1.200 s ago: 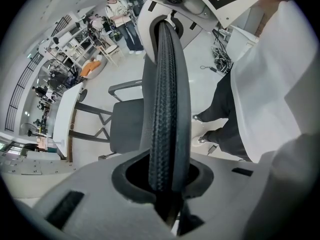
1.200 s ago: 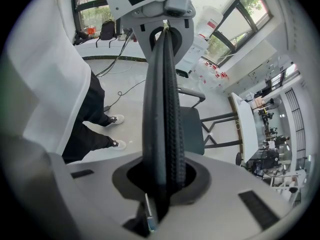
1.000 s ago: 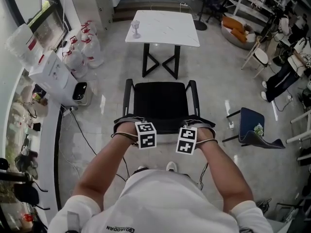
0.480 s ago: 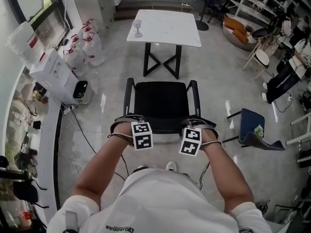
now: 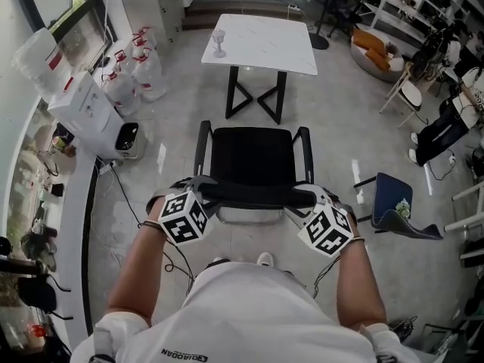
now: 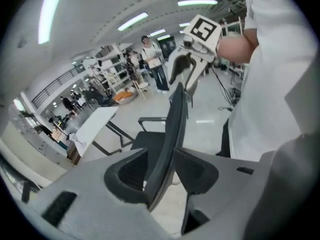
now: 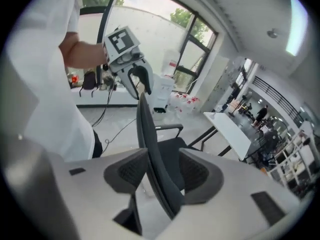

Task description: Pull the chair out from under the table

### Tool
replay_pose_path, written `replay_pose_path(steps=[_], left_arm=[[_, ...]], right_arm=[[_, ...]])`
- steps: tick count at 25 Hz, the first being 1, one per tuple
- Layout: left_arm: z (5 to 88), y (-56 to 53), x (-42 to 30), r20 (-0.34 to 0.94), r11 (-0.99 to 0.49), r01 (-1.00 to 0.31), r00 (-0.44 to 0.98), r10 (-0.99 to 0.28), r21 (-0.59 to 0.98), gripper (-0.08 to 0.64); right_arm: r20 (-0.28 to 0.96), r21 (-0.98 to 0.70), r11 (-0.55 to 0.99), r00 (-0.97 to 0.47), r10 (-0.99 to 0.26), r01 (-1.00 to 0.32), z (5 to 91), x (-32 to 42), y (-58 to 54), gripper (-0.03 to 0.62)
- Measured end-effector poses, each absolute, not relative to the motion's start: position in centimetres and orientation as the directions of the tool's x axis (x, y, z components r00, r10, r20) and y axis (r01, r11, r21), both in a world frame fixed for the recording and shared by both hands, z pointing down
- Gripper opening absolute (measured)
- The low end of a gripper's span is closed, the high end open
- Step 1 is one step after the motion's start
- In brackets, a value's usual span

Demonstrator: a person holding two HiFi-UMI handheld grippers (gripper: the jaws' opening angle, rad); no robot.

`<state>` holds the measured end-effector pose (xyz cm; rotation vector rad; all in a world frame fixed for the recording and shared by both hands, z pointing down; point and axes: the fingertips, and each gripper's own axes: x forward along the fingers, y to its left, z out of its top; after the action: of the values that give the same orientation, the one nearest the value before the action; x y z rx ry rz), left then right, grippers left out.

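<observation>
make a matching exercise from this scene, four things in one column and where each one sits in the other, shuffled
Things
1. black chair
2. glass
3. water jugs
4. blue chair

Places
A. on a corner of the white table
B. on the floor to the right of the black chair
C. on the floor at the far left of the head view
D. clear of the white table, with bare floor between them

Pairs: 1-D, 2-A, 3-C, 4-B
</observation>
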<state>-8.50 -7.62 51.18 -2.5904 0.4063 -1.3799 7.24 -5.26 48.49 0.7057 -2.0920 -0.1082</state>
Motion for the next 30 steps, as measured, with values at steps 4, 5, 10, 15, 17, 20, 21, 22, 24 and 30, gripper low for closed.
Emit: replay_pose_path(steps=[4,5,10,15,17,20,21,22,24,30], left_arm=[[46.3,-9.3,-7.9,0.558,-0.9,-0.378,0.708,-0.433,-0.219,0.167],[45.2,-9.7,-7.7,0.507,-0.887,-0.415,0.731,-0.456,-0.2,0.166],[41.4,-10.2,-6.2,0.3,-0.847,-0.524,0.796,-0.526,-0.094,0.16],[38.7,-9.0,-4.7,0.151,-0.841,-0.541,0.832,-0.533,0.013,0.155],[37.6,-8.9,-5.0,0.099,-0.834,-0.551,0.832,-0.546,0.027,0.128],[36.0,-9.1,-5.6,0.042,-0.829,-0.558,0.829,-0.557,0.023,0.075],[35.7,-9.1,-5.6,0.033,-0.83,-0.557,0.83,-0.557,0.014,0.07],[35.5,-9.1,-5.6,0.032,-0.831,-0.556,0.831,-0.556,0.004,0.064],[35.5,-9.2,-5.6,0.042,-0.825,-0.564,0.824,-0.565,-0.017,0.049],[36.1,-9.5,-6.0,0.058,-0.798,-0.601,0.796,-0.602,-0.043,0.009]], right_arm=[[0.576,0.23,0.75,-0.534,-0.618,-0.62,45.6,7.5,-6.9,0.201],[0.545,0.215,0.732,-0.542,-0.639,-0.647,45.2,7.7,-7.2,0.201],[0.386,0.147,0.677,-0.589,-0.71,-0.721,41.9,7.2,-8.0,0.204],[0.162,-0.055,0.637,-0.637,-0.754,-0.769,37.6,6.9,-7.7,0.194],[0.099,-0.112,0.63,-0.639,-0.763,-0.769,36.3,7.0,-7.6,0.177],[0.053,-0.121,0.626,-0.635,-0.77,-0.77,35.2,6.9,-7.4,0.13],[0.048,-0.116,0.625,-0.633,-0.773,-0.772,35.1,6.9,-7.3,0.118],[0.047,-0.111,0.623,-0.63,-0.775,-0.774,35.0,6.9,-7.3,0.108],[0.048,-0.104,0.616,-0.623,-0.781,-0.781,35.1,6.9,-7.3,0.099],[0.072,-0.106,0.58,-0.588,-0.806,-0.808,36.2,7.4,-7.5,0.039]])
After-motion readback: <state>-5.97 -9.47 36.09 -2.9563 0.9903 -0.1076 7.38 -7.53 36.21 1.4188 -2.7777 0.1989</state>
